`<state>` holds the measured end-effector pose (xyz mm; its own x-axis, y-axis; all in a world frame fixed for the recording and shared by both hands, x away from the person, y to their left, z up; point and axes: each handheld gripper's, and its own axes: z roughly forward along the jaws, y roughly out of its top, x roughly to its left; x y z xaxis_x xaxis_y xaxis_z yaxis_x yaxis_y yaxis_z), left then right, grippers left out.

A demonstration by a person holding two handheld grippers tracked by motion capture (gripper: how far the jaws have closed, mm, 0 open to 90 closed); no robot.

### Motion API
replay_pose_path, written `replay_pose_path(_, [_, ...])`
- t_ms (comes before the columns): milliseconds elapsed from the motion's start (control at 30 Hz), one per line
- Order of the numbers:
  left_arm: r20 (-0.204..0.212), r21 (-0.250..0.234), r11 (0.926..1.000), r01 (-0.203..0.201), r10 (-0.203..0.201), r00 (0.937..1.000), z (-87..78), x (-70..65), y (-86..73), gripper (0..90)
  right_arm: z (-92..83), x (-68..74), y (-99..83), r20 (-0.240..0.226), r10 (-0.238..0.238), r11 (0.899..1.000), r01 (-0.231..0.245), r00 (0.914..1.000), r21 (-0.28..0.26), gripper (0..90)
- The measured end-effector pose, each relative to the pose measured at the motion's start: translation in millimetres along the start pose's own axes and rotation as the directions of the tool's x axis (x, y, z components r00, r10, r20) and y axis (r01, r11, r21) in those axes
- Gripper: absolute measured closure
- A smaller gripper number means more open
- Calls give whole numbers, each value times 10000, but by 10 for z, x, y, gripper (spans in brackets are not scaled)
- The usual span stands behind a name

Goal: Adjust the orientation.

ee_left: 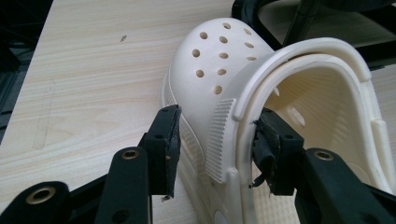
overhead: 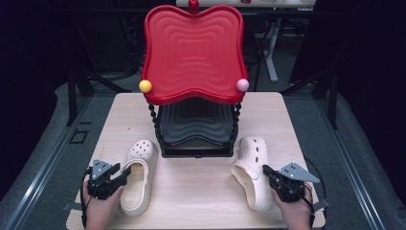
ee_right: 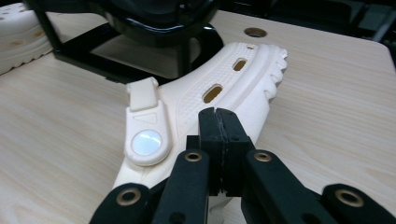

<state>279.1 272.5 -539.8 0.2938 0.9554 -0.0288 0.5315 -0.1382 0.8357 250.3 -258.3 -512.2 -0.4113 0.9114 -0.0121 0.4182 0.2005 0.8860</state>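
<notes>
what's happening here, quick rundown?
A person works two cream clogs in front of a two-tier rack, red tray over black. The left gripper straddles the left clog's side wall with its jaws apart, not pressing. The right gripper is shut, its tips against the right clog, which lies tipped on its side.

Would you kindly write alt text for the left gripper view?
A cream clog lies on a pale wooden table, its side wall between the open black jaws of the left gripper. The perforated toe points away toward a black stand.
</notes>
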Motion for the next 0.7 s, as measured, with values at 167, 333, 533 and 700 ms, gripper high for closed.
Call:
replay_pose_path(167, [32,1,10000,-41,41,10000,-3,-4,13,543,-44,-157,-39,264,476,9988,-478,9985,71,898])
replay_pose_path(333, [59,-68,10000,-20,21,10000,8,-5,18,543,-77,-293,-89,388,1008,9946,-1016,9942,199,898])
replay_pose_path(533, [83,-81,9999,-70,71,9999,33,-23,19,543,-73,-515,-189,407,1922,9805,-1936,9805,346,900])
replay_pose_path(700, [101,-103,9999,-33,34,9999,20,-8,30,543,-25,-643,-286,748,2267,9703,-2319,9711,692,900])
